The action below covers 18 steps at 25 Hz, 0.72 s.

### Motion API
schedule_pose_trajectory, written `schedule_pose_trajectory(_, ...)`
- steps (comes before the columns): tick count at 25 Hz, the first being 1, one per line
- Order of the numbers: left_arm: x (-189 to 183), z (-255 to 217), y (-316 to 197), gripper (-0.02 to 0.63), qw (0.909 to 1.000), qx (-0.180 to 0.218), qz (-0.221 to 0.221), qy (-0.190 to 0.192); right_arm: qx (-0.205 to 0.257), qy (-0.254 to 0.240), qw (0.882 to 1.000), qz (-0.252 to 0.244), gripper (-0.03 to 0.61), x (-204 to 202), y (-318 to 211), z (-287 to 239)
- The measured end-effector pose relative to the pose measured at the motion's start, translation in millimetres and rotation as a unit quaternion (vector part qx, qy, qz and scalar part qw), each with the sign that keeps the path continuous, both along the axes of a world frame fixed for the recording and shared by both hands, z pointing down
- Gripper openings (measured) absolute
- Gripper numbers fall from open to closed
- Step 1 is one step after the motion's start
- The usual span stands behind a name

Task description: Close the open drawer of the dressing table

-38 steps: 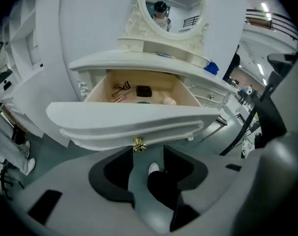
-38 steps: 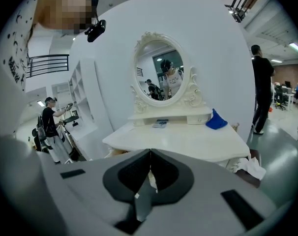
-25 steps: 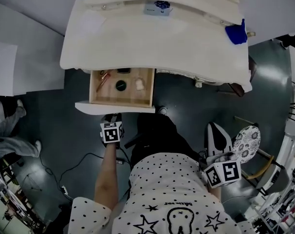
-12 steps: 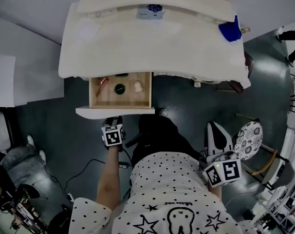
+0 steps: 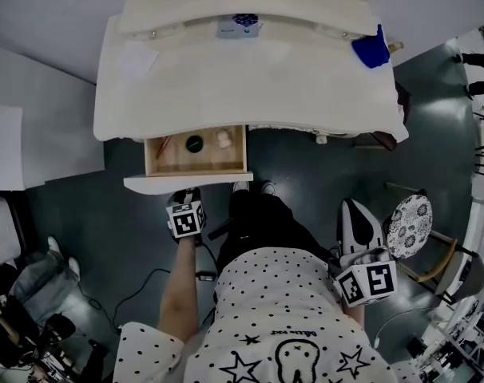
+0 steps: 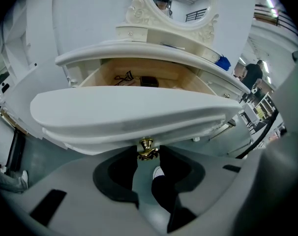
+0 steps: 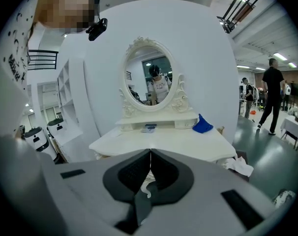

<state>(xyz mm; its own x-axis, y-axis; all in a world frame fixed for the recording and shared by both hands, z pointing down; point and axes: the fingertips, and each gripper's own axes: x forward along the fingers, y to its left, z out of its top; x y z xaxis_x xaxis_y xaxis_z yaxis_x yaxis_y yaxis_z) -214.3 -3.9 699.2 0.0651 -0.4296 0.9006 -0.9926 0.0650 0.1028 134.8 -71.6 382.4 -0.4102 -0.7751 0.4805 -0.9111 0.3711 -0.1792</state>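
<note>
The white dressing table (image 5: 250, 78) has its left drawer (image 5: 196, 164) partly open, wooden inside, with a few small items in it. Its white front panel (image 6: 134, 114) fills the left gripper view, and a brass knob (image 6: 147, 148) hangs below its middle. My left gripper (image 6: 145, 154) (image 5: 186, 195) is at that panel, its two tips closed against the sides of the knob. My right gripper (image 7: 150, 157) (image 5: 351, 207) is held back at my right side, shut and empty, facing the table and its oval mirror (image 7: 150, 80).
A blue cloth (image 5: 370, 49) and a small box (image 5: 240, 24) lie on the tabletop. A round patterned stool (image 5: 408, 226) stands on the floor at the right. A cable (image 5: 138, 286) trails at lower left. People stand far right (image 7: 273, 95).
The drawer has slid further in under the tabletop, so less of its wooden inside shows. My left gripper has moved with the front panel toward the table. The right gripper has stayed put.
</note>
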Motion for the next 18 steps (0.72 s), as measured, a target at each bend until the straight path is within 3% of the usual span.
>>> schedule_pose_trajectory(18,-12,0,-77,0.153,0.9997,0.023,0.011,0.002,0.013,0.018,0.998,0.064,0.009,14,-12,-8)
